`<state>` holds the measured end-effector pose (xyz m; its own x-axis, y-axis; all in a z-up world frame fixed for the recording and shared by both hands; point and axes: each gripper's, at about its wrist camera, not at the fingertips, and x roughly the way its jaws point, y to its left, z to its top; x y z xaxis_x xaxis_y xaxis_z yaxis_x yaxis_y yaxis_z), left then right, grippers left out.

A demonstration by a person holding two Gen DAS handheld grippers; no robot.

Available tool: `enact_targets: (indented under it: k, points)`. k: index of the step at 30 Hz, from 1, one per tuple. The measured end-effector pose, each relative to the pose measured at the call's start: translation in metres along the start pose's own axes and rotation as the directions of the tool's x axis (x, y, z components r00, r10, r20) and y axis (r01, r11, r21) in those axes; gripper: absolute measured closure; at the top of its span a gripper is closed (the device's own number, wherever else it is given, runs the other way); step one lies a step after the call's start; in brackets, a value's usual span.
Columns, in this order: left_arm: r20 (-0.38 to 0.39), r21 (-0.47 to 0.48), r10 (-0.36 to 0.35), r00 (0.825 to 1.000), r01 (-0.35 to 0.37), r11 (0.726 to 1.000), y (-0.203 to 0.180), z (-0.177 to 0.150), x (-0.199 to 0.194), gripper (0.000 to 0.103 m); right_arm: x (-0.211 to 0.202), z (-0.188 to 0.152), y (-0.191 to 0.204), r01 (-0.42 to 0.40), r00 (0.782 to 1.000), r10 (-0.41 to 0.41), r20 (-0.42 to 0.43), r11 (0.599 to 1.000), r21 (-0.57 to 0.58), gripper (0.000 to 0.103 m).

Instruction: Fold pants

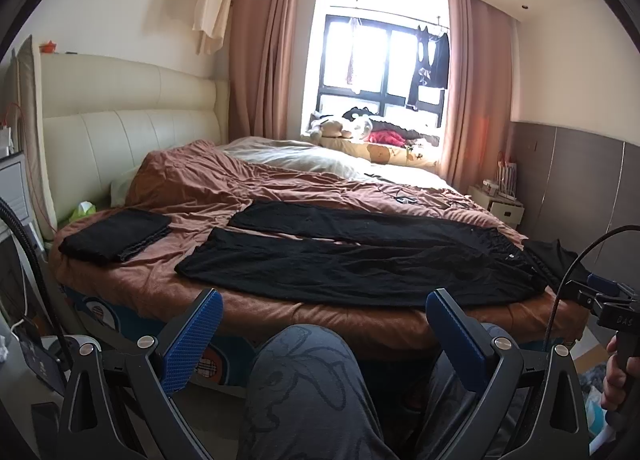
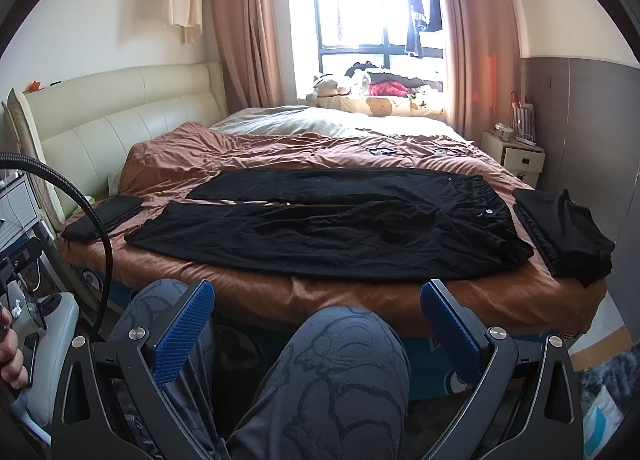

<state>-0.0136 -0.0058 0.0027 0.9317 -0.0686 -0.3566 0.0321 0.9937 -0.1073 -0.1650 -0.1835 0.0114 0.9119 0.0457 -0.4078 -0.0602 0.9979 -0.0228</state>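
Both your grippers spread, empty, held off the near bed edge above your knees.

Left wrist view: your left gripper (image 1: 324,316) is wide apart; black pants (image 1: 360,260) lie flat across the brown duvet (image 1: 208,180), legs left, waistband right. Folded black garment (image 1: 116,234) sits apart, left of the cuffs.
Right wrist view: your right gripper (image 2: 318,306) is also wide apart; same pants (image 2: 328,228) spread flat. Black folded pile (image 2: 564,236) sits just beside the waistband, right.
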Motion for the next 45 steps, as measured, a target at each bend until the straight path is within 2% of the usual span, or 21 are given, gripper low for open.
enact_targets:
  k: [45]
  points:
    - [0.050,0.007,-0.031,0.998,0.031,0.999,0.010,-0.006,-0.022,0.000,-0.010,-0.009,0.000,0.020,0.999,-0.020,0.029,1.000,0.022,0.000]
